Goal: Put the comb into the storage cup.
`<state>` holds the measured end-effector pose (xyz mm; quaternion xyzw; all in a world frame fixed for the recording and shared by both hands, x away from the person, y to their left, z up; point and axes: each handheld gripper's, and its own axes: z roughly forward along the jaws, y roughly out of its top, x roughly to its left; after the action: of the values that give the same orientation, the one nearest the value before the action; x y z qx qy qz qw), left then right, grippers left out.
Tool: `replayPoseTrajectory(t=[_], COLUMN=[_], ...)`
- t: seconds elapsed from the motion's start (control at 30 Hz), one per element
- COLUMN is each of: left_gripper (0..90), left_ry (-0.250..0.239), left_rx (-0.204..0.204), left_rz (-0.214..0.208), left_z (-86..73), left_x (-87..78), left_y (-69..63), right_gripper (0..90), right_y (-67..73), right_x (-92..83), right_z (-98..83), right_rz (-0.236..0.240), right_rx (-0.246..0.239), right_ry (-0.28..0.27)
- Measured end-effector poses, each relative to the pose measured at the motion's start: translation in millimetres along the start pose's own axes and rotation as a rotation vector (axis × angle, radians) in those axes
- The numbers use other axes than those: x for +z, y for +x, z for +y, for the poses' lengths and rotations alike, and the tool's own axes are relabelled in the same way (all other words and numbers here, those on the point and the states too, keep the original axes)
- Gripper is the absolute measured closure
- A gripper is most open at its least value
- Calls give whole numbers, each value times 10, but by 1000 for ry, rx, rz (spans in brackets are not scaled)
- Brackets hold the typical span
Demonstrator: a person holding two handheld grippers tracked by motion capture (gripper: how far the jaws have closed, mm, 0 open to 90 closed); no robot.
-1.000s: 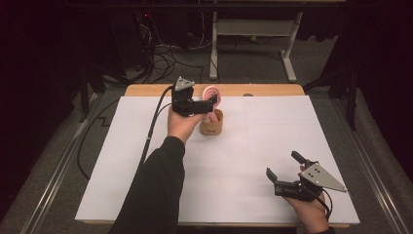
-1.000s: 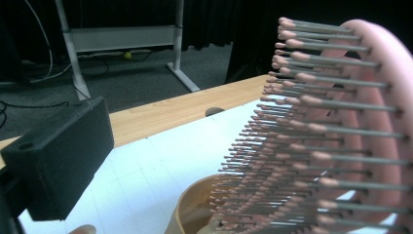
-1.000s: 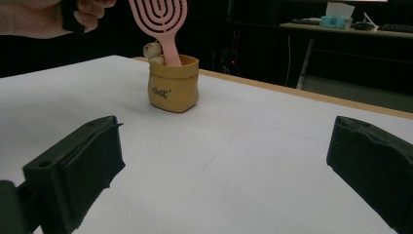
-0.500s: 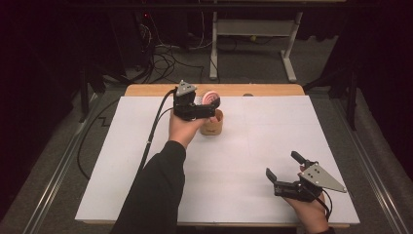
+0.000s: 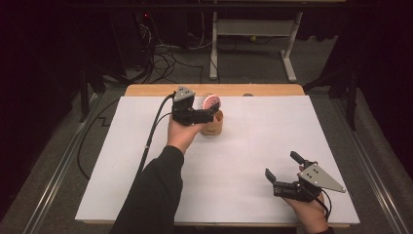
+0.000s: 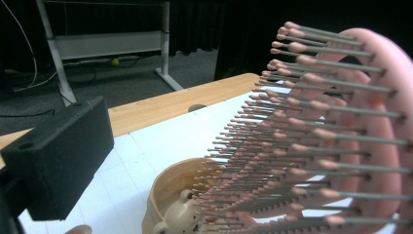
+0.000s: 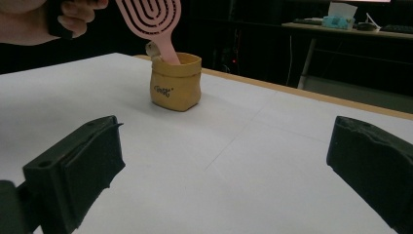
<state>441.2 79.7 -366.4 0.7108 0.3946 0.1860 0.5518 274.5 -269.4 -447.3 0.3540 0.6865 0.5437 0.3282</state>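
Hairbrush (image 7: 151,22): pink, vented back, handle down in tan pouch (image 7: 176,81); left fingers' grip unclear, right fingers spread.

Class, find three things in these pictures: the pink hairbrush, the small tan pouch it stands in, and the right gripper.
Hairbrush (image 7: 148,14), right gripper view, on the slotted back of its head.
Pouch (image 7: 175,83), right gripper view, on its front wall.
Right gripper (image 5: 283,169), high view, midway between its open fingertips.
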Motion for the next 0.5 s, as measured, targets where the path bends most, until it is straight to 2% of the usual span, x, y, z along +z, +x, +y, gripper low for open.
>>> replayPoseTrajectory(t=[0.5], left_gripper=[0], left_ry=[-4], left_rx=[10], left_rz=[-12], left_z=[-54], left_x=[-54], left_y=[-39], right_gripper=[4], right_y=[8], right_x=[7], right_z=[-3], right_rz=[0], right_rx=[-3], right_ry=[2])
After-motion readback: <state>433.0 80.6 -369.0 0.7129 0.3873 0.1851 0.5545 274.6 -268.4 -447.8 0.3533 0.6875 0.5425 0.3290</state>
